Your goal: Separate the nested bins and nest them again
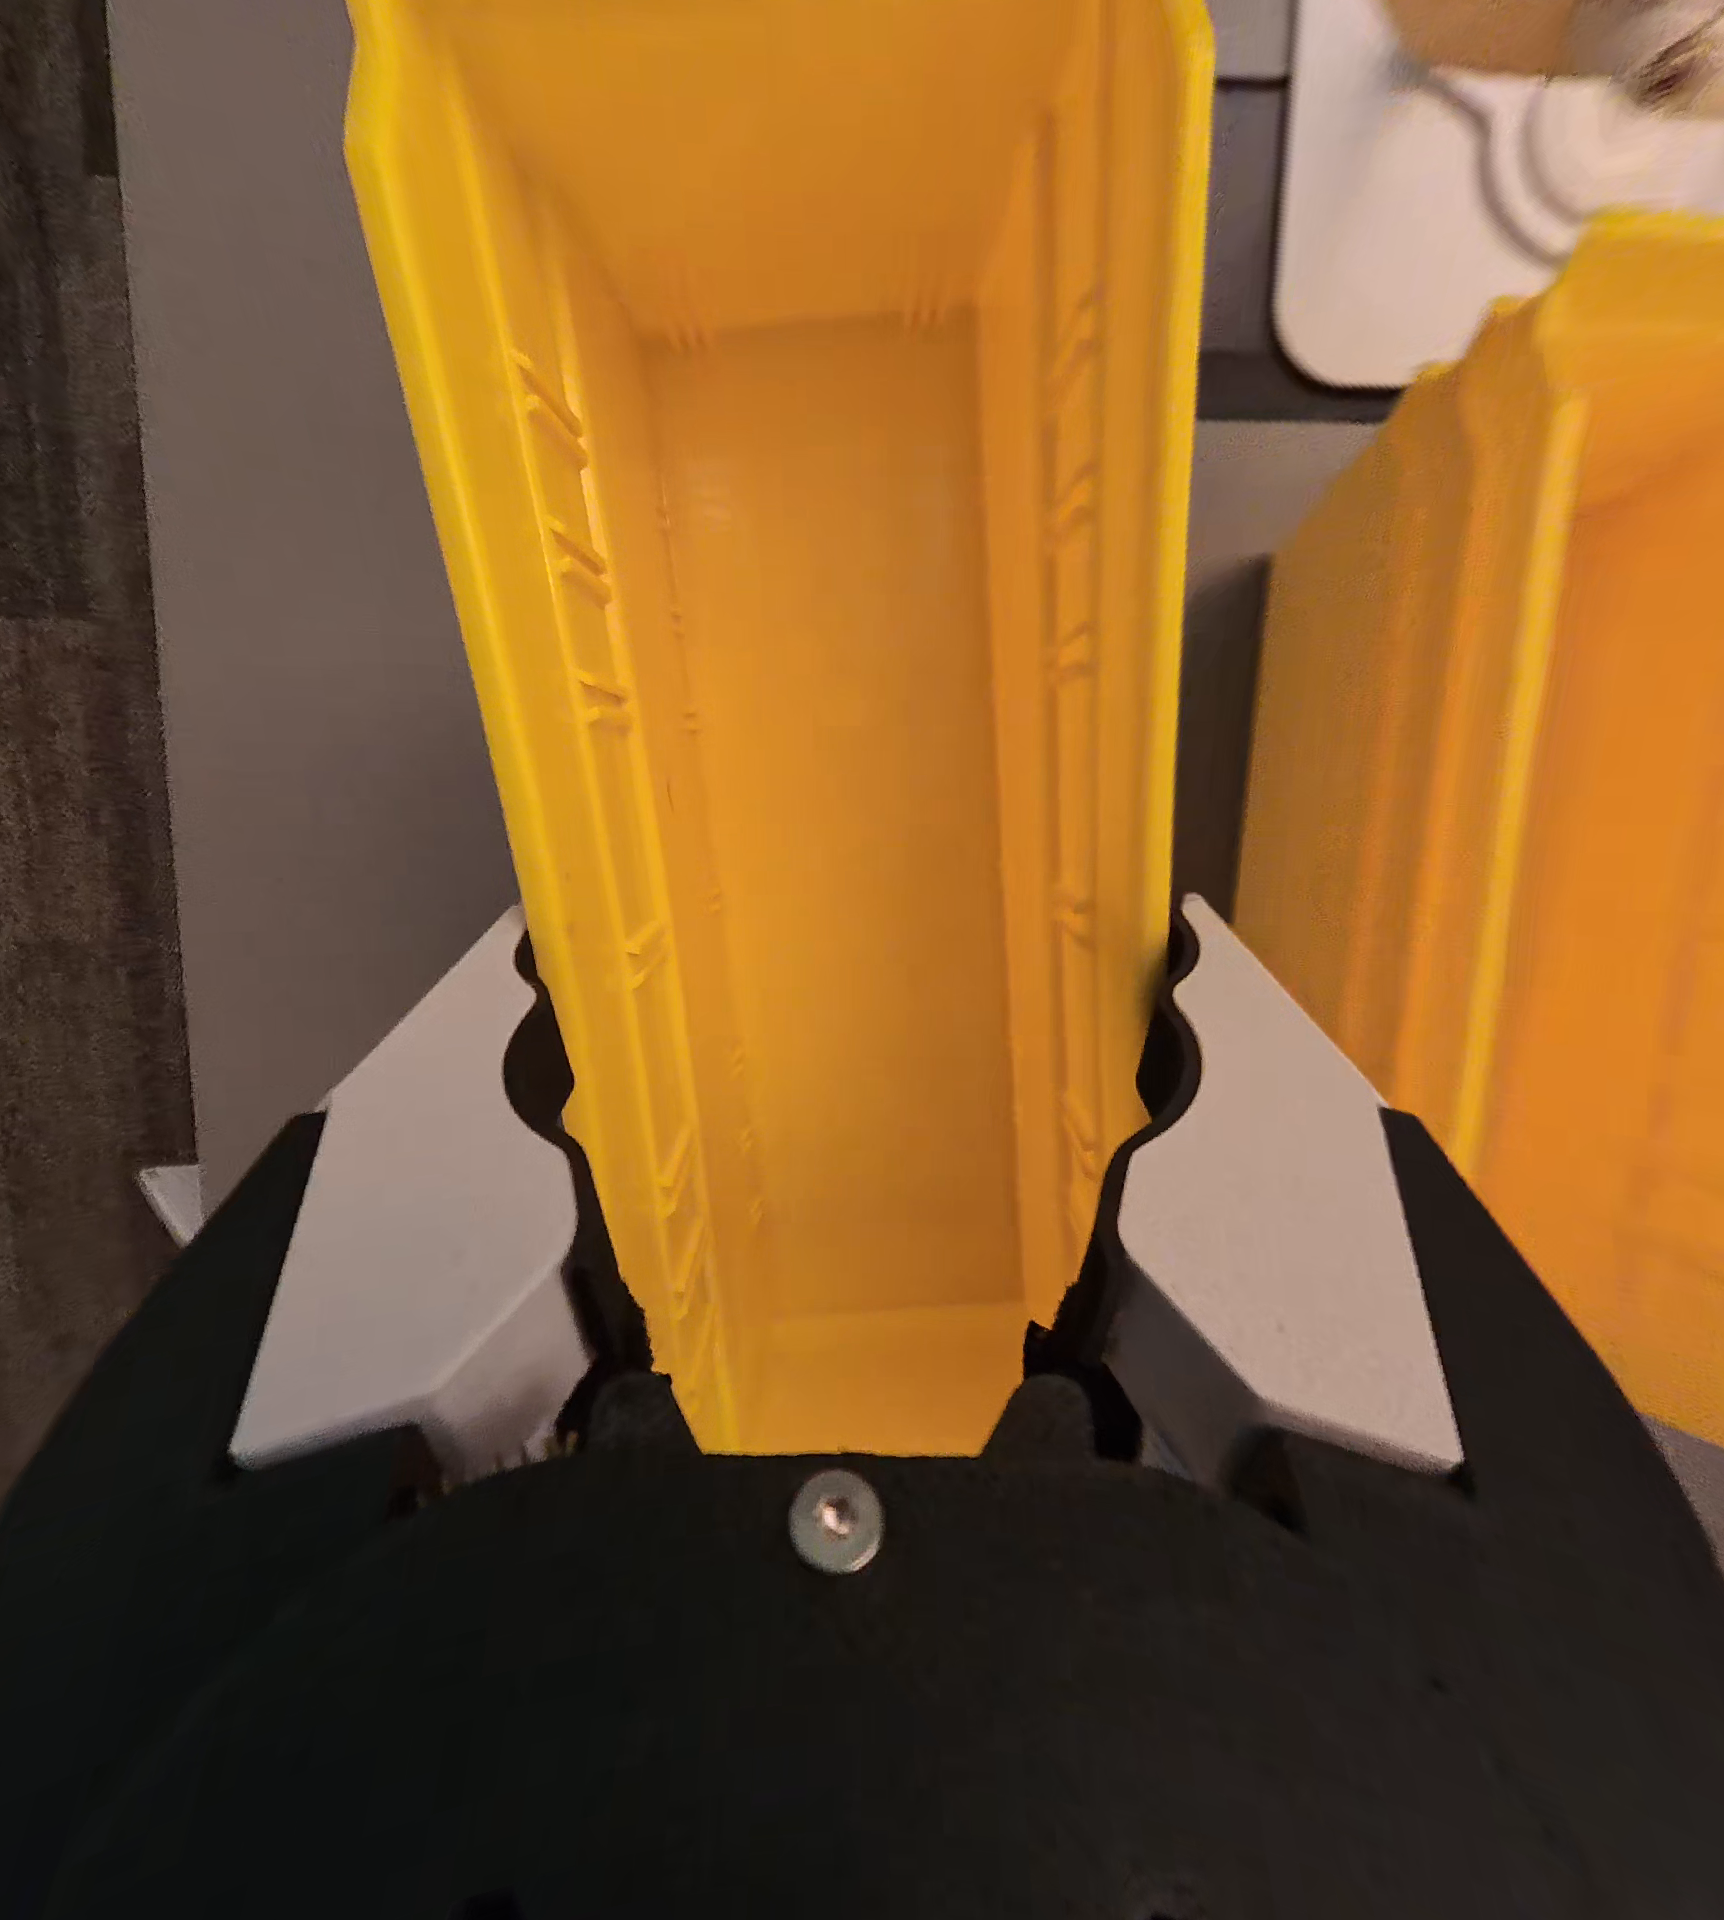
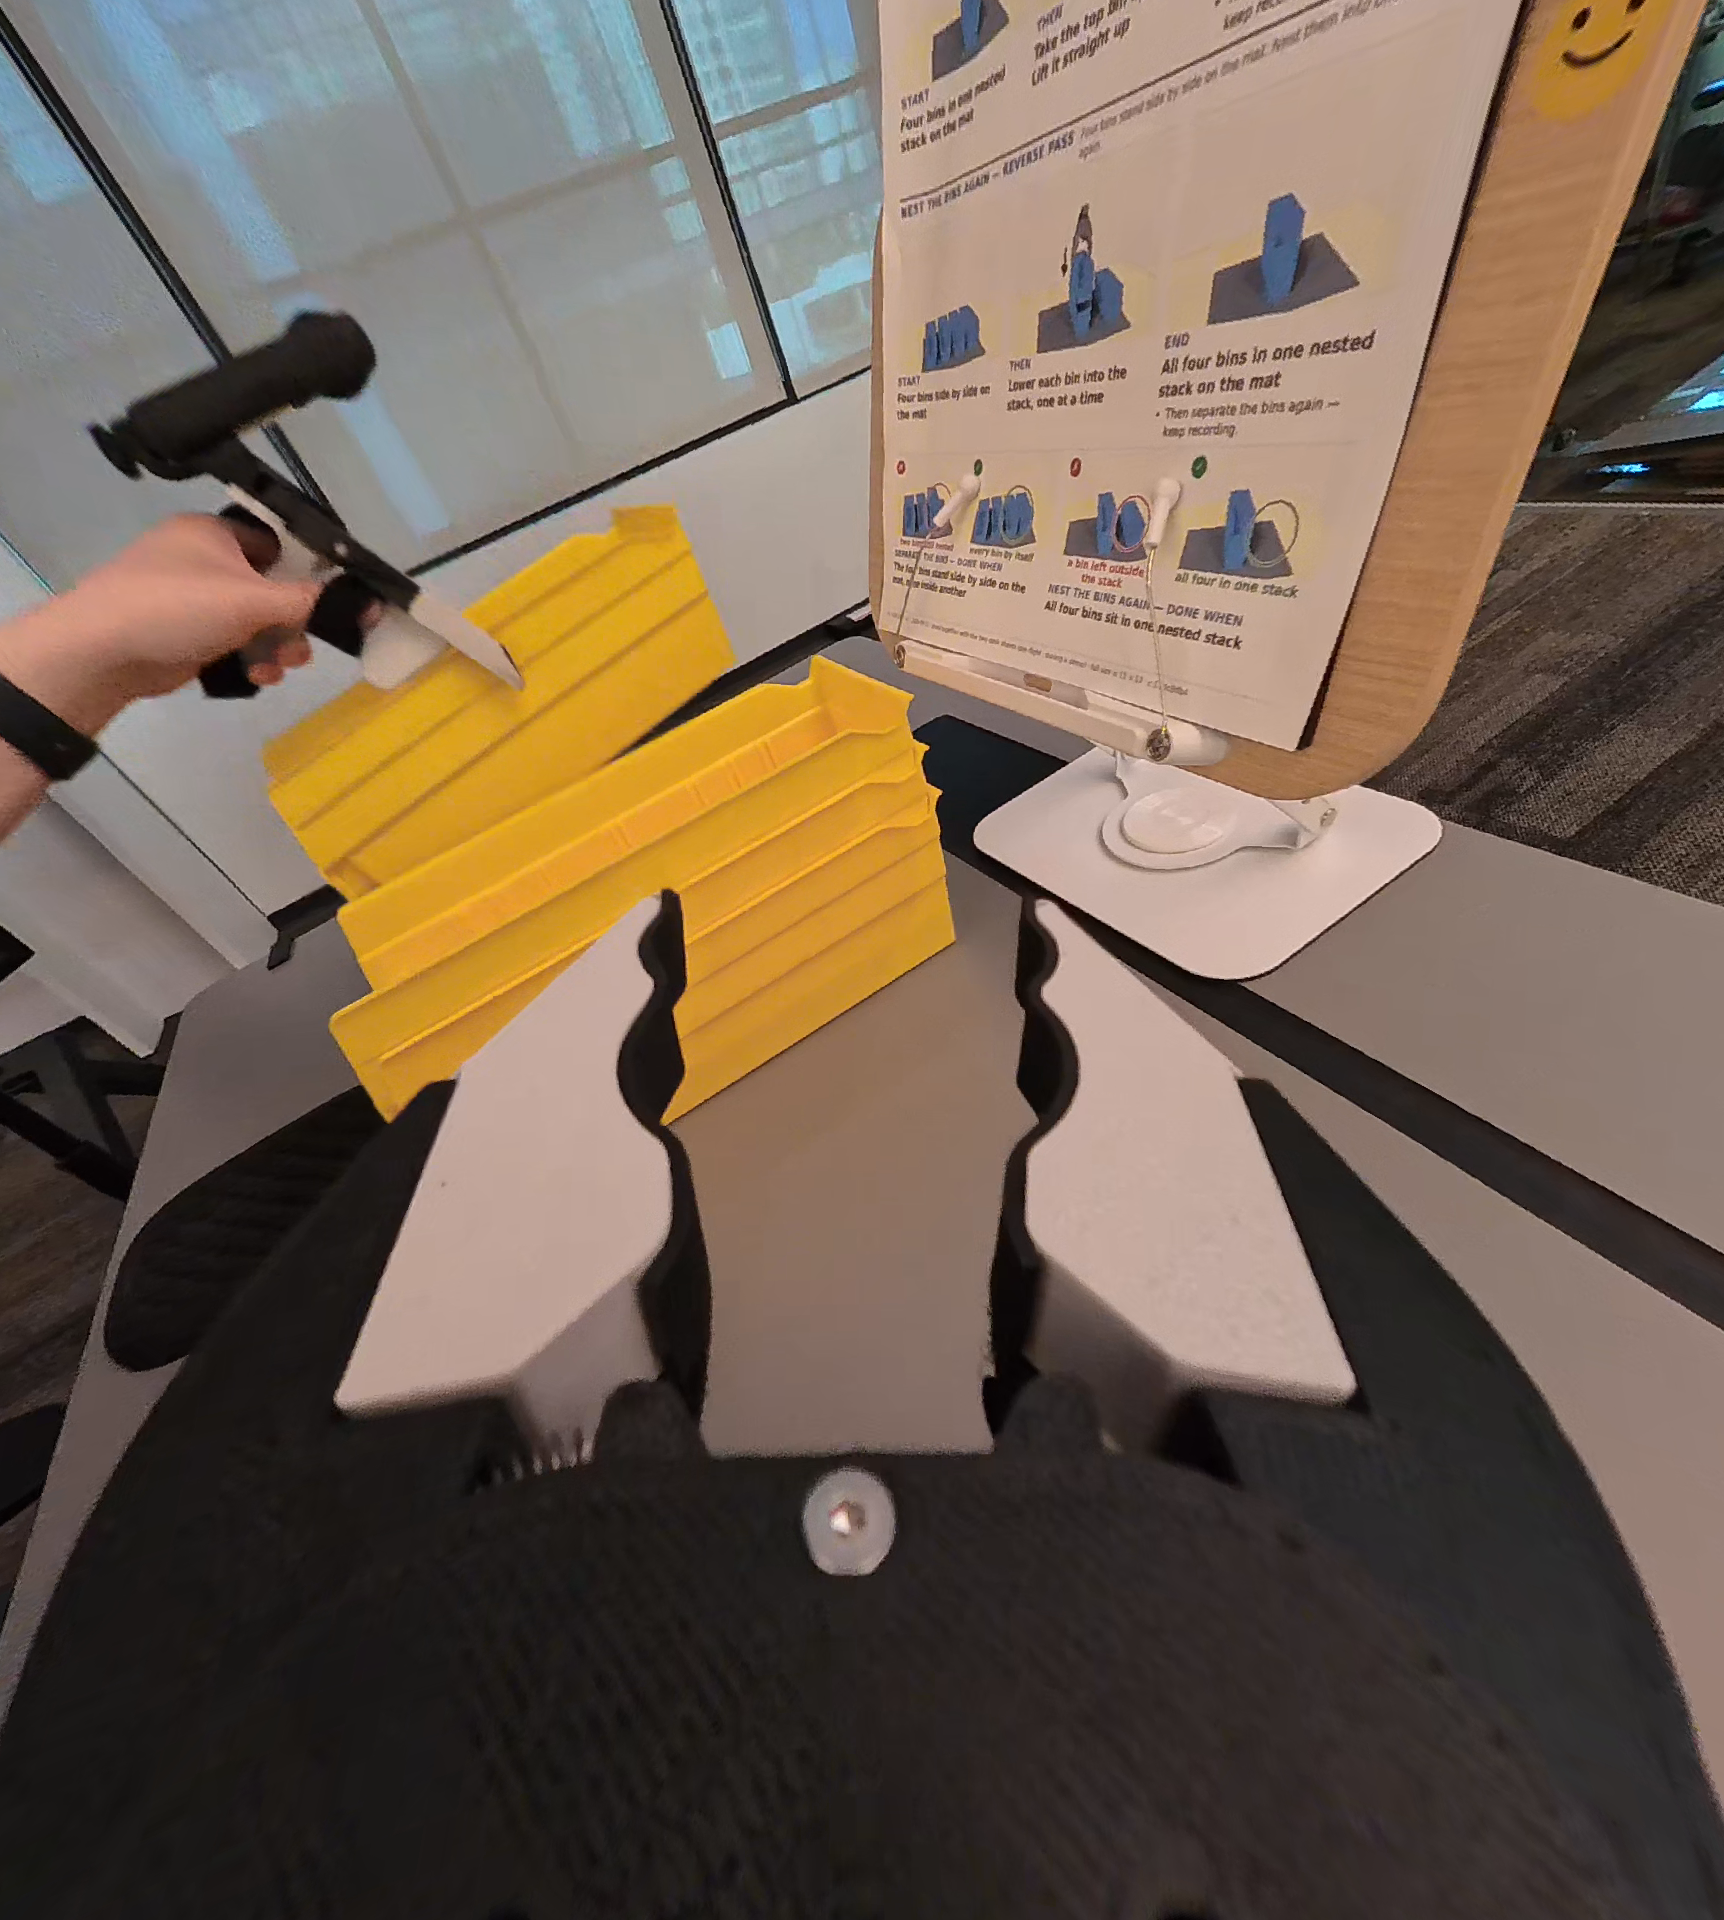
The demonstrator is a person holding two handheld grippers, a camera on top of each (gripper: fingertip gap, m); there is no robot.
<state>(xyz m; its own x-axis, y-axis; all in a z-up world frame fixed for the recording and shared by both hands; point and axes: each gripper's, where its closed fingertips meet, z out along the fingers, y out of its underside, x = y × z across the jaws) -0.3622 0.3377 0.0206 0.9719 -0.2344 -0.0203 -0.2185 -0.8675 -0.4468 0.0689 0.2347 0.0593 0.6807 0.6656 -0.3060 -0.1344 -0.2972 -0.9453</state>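
A grey surface [image 2: 1460, 1039] carries a nested stack of yellow bins [image 2: 733, 883] and, just beside it, an instruction board [image 2: 1201, 364] on a white stand [image 2: 1253, 894]. One yellow bin [image 1: 837, 727] is held clear of the stack, tilted, behind and above it in the right wrist view. The left tool [image 1: 853, 997] is clamped across this bin, a pad pressed on each long wall. The right tool [image 2: 847, 997] is seen parted with only bare surface between its fingers, just beside the stack's end.
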